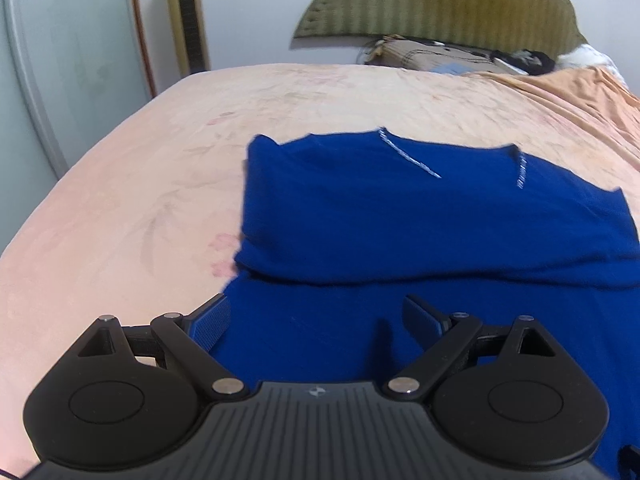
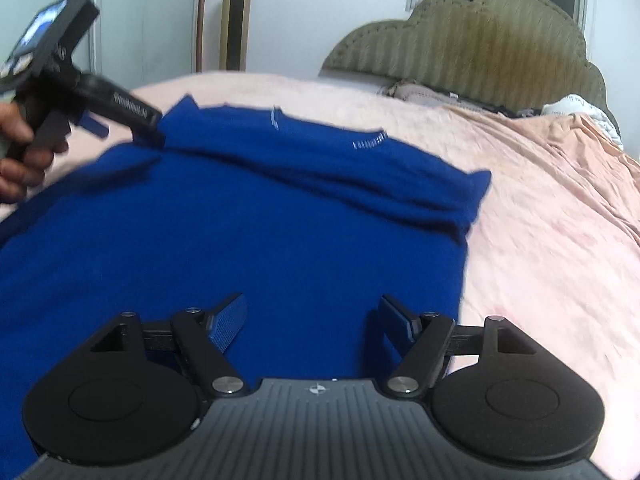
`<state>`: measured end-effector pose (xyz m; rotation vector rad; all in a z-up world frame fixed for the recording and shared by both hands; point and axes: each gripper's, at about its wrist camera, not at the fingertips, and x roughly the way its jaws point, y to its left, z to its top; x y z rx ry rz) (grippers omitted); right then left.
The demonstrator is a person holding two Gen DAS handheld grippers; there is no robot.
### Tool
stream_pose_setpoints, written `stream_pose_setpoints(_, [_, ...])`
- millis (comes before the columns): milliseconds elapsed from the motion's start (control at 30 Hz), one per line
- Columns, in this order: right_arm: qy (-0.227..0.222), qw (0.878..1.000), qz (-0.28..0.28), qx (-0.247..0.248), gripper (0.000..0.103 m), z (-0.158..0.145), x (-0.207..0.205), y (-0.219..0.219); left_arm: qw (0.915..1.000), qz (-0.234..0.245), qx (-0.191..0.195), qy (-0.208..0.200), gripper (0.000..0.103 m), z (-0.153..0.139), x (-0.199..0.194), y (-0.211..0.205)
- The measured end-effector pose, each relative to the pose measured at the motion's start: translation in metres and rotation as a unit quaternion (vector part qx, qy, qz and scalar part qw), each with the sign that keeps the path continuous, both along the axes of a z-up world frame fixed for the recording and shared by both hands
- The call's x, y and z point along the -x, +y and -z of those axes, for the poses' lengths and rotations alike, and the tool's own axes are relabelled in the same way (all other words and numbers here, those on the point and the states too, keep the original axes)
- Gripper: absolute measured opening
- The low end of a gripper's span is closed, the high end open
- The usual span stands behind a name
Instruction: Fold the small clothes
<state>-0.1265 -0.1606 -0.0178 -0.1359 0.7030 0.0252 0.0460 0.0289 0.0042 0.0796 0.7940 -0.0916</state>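
Note:
A royal-blue garment lies spread on the pink bed sheet, its far part doubled over into a thick fold across the middle. My left gripper hovers open over the garment's near left part, with nothing between its pads. In the right wrist view the same blue garment fills the left half. My right gripper is open above its near right area, with only cloth below. The left gripper, held by a hand, shows at the garment's far left corner.
An olive padded headboard stands at the bed's far end, with a pillow and small clutter below it. An orange blanket lies far right. A gold tower fan and a white door stand past the bed's left edge.

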Motion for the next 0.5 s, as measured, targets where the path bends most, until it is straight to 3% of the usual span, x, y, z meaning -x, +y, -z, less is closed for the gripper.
stream_pose_setpoints(233, [-0.005, 0.999, 0.029, 0.016, 0.081, -0.011, 0.014, -0.016, 0.9995, 0.029, 0.005, 0.006, 0.093, 0.005, 0.021, 0.012])
stream_pose_setpoints(367, [0.007, 0.994, 0.075, -0.075, 0.077, -0.014, 0.003, -0.044, 0.9989, 0.03, 0.03, 0.02, 0.093, 0.01, 0.025, 0.042])
stream_pose_setpoints(433, [0.022, 0.982, 0.119, -0.144, 0.075, -0.009, -0.004, -0.065, 0.9986, 0.024, 0.04, 0.022, 0.093, 0.012, 0.025, 0.059])
stream_pose_setpoints(500, [0.022, 0.978, 0.132, -0.157, 0.074, -0.007, -0.005, -0.071, 0.9983, 0.015, 0.052, 0.023, 0.093, 0.014, 0.025, 0.078])
